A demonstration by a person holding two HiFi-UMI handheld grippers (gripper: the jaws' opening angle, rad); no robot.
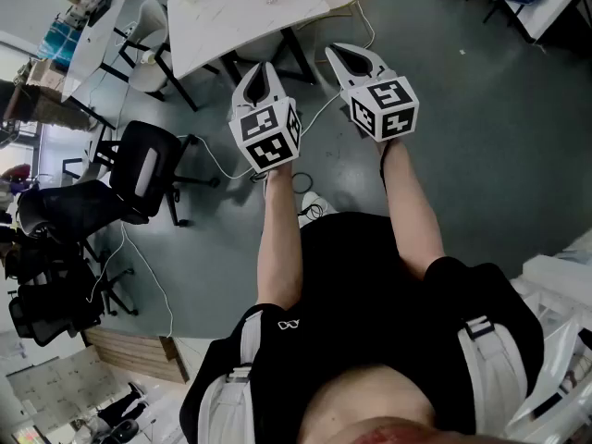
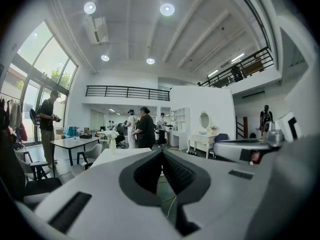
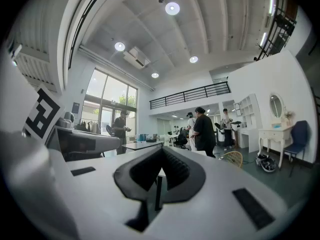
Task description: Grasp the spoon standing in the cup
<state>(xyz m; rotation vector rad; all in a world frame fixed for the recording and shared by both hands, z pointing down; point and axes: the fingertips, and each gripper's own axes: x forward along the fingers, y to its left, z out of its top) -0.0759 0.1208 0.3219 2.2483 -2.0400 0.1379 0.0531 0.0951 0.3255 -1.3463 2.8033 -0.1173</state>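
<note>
The job has not really begun. No spoon and no cup show in any view, so I cannot say where the spoon is.

The person stands on a grey floor (image 1: 481, 137) and holds both tools out in front, up in the air. The left hand-held gripper (image 1: 263, 74) has its jaws closed together, with nothing between them. Its own view shows this too: the left hand-held gripper (image 2: 161, 153) looks out over a big bright room. The right hand-held gripper (image 1: 344, 58) is also closed and holds nothing. In its own view the right hand-held gripper (image 3: 161, 151) has both dark pads pressed flat together.

A white bench (image 1: 231, 21) stands just ahead of the tools. Something small sits on its far end, but it is too tiny to tell what it is.

I think this step is looking for the cup. The next move calls for finding it, going close, and opening one pair of jaws before reaching in.

Which way the spoon points cannot be seen. The task says it stands in the cup, so I guess its long side runs up and down, with the handle on top. If so, the jaws should come at the handle from the side.
</note>
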